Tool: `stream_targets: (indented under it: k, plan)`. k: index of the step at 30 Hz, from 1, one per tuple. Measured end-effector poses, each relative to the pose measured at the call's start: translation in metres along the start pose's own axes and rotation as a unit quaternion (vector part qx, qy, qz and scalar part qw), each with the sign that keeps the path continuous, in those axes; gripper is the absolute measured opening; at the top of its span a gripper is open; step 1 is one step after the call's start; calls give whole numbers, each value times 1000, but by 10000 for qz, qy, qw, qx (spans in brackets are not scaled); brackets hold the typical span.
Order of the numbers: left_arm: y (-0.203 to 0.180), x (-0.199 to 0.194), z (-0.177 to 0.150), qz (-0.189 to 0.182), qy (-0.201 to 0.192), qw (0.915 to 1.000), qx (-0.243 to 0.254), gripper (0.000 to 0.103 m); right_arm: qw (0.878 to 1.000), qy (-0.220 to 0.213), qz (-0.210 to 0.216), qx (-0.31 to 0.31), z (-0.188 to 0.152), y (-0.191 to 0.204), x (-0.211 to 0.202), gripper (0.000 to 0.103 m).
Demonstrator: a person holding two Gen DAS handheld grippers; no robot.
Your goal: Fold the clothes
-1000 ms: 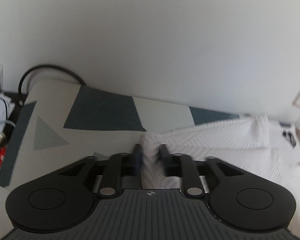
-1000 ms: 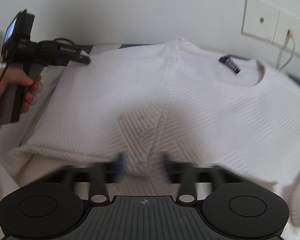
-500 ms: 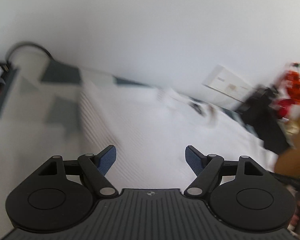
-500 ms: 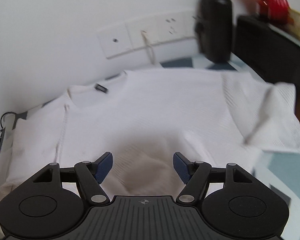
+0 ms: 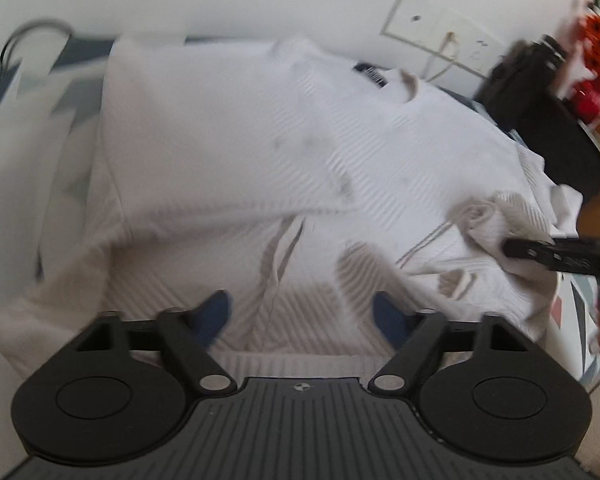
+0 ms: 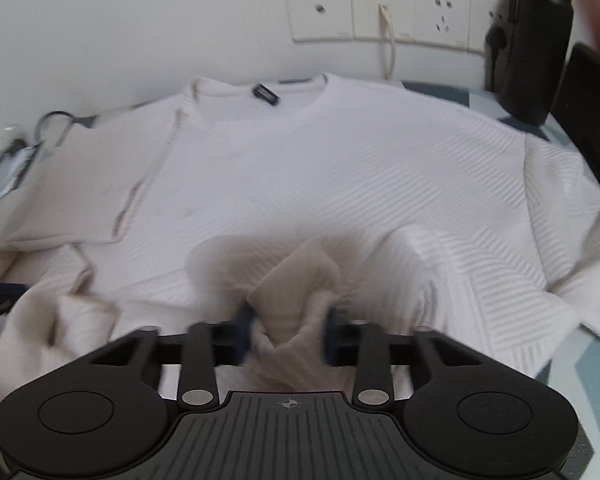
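Our right gripper is pinching a wad of the white sweater at lower center, while our left gripper gapes empty; that bunchy grip might slip or drag the fold crooked.

The left gripper hung spread wide over the white sweater; at right of frame, the right gripper pinched bunched fabric.
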State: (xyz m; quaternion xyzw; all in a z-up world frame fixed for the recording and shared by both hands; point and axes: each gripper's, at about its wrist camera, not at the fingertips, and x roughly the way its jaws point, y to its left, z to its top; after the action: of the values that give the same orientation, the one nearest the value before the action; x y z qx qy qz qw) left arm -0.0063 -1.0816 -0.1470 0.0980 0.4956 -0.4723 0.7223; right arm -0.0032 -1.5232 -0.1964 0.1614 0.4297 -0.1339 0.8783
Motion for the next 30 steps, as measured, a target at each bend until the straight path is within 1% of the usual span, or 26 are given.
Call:
stream_targets:
  k: [1,4,5,6,7,8,9,10,12,15,20,22,25,27,29,30]
  plan:
    - [3,1,-2,-17,-37,9999,-162,68,10000,-24,51,-4,-7,-3,-9,20]
    - [1,1,-6,29,-166,9996,-236,68,9997,-72,236,70,-28,-15,-35,19]
    - [-2,0,-7,79,-165,9996,-203,64,9992,-47,325,215,-37,-25,-44,19]
    - [-4,-1,-8,128,-131,9997,-162,57,9986,-14,392,343,-44,-34,-50,19]
    - [-5,-2,-9,177,-93,9997,-120,38,9979,30,444,464,-52,-41,-55,19]
    - [-6,-7,-13,190,-118,9997,-89,22,9970,81,491,588,-60,-48,-60,19]
    - [-7,-12,-17,199,-152,9997,-60,14,9959,134,554,699,-68,-53,-64,19]
    - [-9,-17,-21,208,-187,9996,-30,12,9951,171,614,761,-74,-57,-68,20]
    - [-10,-30,-32,230,-301,9993,18,9,9938,213,712,826,-84,-61,-75,22]
    - [-15,-54,-49,277,-545,9981,35,8,9943,233,672,800,-91,-63,-82,30]
    - [-14,-89,-80,461,-831,9955,-47,7,9938,-17,549,964,-83,-70,-96,37]
    - [-11,-102,-90,565,-914,9942,-66,6,9940,-193,427,989,-77,-74,-100,47]
    - [1,-117,-107,828,-966,9916,-254,6,9939,-305,248,1026,-71,-80,-97,52]
    - [14,-122,-119,912,-930,9901,-519,6,9936,-305,154,1072,-68,-86,-91,55]
    - [24,-124,-126,958,-944,9887,-658,6,9936,-279,83,1091,-66,-88,-85,55]
    - [26,-126,-128,922,-1018,9884,-643,7,9936,-259,57,1093,-64,-89,-82,56]
